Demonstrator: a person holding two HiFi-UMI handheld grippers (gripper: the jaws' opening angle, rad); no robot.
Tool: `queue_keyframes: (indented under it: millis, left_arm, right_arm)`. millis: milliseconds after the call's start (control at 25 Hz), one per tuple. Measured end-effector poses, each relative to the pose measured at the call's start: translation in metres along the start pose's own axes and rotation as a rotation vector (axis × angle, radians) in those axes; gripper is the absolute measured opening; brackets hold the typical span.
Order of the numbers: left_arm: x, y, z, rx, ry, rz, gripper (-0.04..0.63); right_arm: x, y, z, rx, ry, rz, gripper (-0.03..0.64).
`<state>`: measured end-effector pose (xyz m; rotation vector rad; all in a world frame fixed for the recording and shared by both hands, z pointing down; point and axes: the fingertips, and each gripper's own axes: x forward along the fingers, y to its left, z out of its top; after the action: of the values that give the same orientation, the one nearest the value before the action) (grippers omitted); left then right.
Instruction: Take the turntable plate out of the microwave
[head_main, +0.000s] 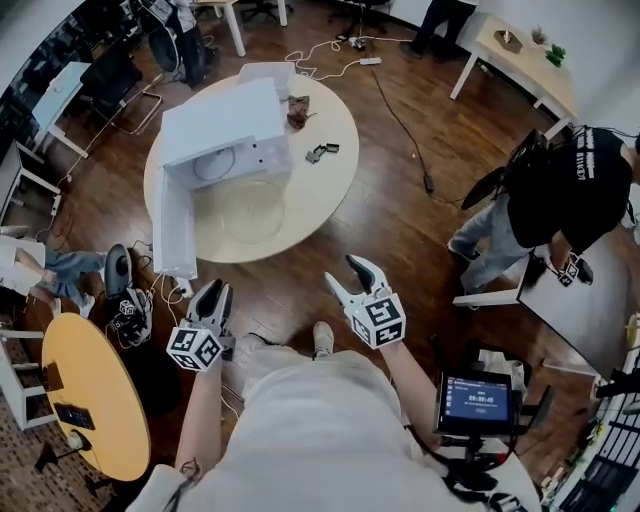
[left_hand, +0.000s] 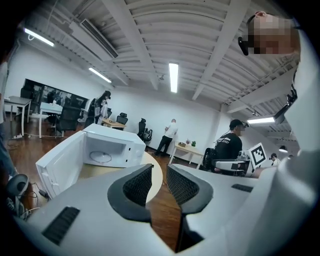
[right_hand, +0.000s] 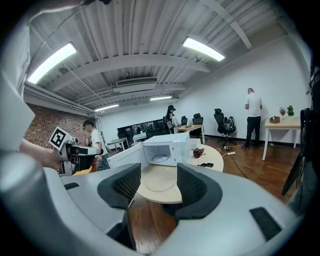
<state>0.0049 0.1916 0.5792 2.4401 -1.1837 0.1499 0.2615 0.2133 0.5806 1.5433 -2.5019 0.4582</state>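
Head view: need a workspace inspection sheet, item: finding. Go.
Surface: round table, pale top, on a wood floor.
Job's things: microwave with its door open; clear turntable plate lies on the table in front of it, outside the cavity.
Clutter: dark reddish object and small black pieces beside the microwave.
Grippers: left gripper and right gripper both open, empty, short of the table.
Cables: white power strip and black cable on the floor.
Surroundings: person in black at right; yellow table lower left.
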Motion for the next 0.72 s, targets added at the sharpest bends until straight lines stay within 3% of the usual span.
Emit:
queue_keyframes:
  millis: [320,720]
  left_arm:
    - [-0.005,-0.002,-0.017,-0.032,0.006,-0.028,0.078]
    - [-0.038,0.062,-0.049,-0.124,0.027,0.015,0.078]
  right_arm:
    - [-0.007,0.003,-0.021,-0.009,0.026,-0.041,0.232]
    - [0.032,0.033,-0.049,-0.009,0.09,-0.088,0.232]
